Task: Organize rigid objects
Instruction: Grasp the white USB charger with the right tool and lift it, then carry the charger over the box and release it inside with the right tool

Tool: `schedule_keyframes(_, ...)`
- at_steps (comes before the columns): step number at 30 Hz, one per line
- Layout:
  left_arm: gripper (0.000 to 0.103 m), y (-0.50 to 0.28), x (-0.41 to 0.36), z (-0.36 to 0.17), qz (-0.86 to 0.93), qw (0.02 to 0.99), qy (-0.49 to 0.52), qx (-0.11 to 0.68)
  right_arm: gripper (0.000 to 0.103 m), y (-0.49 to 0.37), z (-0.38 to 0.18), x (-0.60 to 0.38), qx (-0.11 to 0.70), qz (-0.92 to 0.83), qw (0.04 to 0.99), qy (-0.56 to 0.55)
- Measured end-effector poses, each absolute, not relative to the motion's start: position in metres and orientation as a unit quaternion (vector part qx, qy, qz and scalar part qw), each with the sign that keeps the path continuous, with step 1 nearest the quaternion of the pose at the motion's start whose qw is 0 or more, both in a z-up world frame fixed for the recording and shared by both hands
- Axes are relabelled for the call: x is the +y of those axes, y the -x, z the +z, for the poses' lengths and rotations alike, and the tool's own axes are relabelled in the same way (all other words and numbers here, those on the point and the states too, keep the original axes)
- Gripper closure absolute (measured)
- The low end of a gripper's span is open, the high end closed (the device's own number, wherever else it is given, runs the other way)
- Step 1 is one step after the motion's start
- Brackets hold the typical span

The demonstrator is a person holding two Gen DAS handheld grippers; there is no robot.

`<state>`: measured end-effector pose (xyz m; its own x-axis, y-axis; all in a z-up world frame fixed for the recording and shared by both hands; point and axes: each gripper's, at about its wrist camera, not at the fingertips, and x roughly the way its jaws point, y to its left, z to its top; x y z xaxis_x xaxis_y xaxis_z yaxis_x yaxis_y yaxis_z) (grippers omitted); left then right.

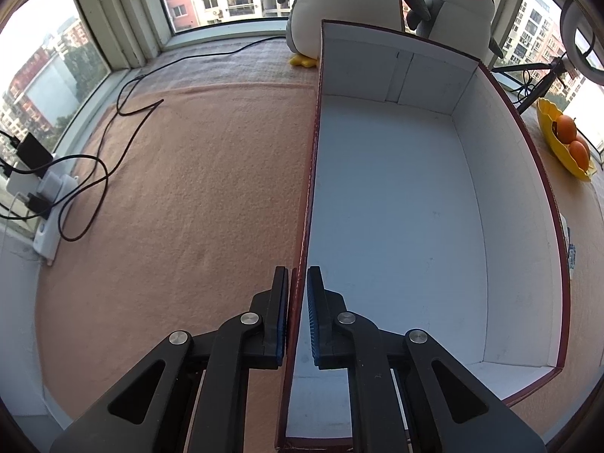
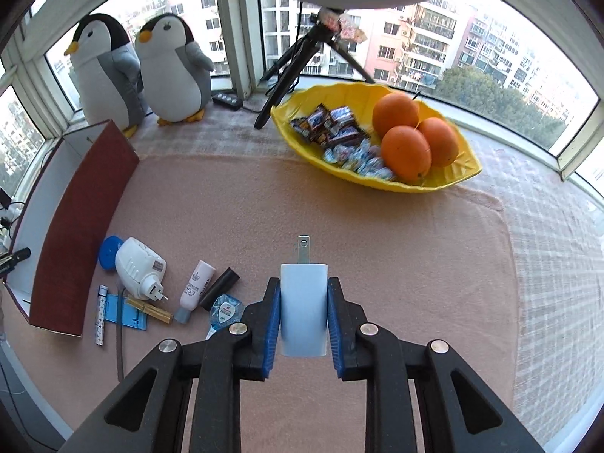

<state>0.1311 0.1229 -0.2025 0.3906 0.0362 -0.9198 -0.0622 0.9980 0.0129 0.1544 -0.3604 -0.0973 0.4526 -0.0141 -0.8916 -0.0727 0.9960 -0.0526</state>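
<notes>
My left gripper [image 1: 298, 283] is shut on the left wall of a dark red box [image 1: 307, 188] with a white, empty inside. The same box [image 2: 79, 226] shows at the left of the right wrist view. My right gripper [image 2: 304, 287] is shut on a pale blue plug adapter [image 2: 303, 307], prongs pointing forward, held above the pink mat. Loose items lie beside the box: a white plug-in device [image 2: 137, 268], a blue lid [image 2: 109, 253], a white tube [image 2: 196, 287], a black cylinder [image 2: 219, 288], a patterned pen-like stick [image 2: 100, 315], a gold bar [image 2: 149, 309], a blue card [image 2: 126, 313].
A yellow leaf-shaped dish [image 2: 445, 179] with oranges and wrapped sweets stands at the back right. Two plush penguins [image 2: 173, 68] and a tripod [image 2: 287, 75] stand by the window. A power strip [image 1: 49, 204] with cables lies at the mat's left edge.
</notes>
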Motion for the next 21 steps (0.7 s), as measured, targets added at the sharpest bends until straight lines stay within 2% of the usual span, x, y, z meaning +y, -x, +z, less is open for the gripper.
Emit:
schedule_keyframes(14, 0.094, -0.130, 0.124, -0.197, 0.024, 0.837, 0.020, 0.546, 0.082, -0.149, 0.092, -0.395, 0.413, -0.046, 0.905, 0.089)
schedule_keyframes(17, 0.094, -0.130, 0.125, -0.195, 0.022, 0.839, 0.024, 0.544, 0.082, -0.149, 0.109, -0.399, 0.403, -0.048, 0.911, 0.076)
schedule_keyframes(21, 0.094, -0.130, 0.128, -0.194, 0.018, 0.839, 0.027, 0.542, 0.082, -0.150, 0.094, -0.384, 0.409, -0.024, 0.910, 0.060)
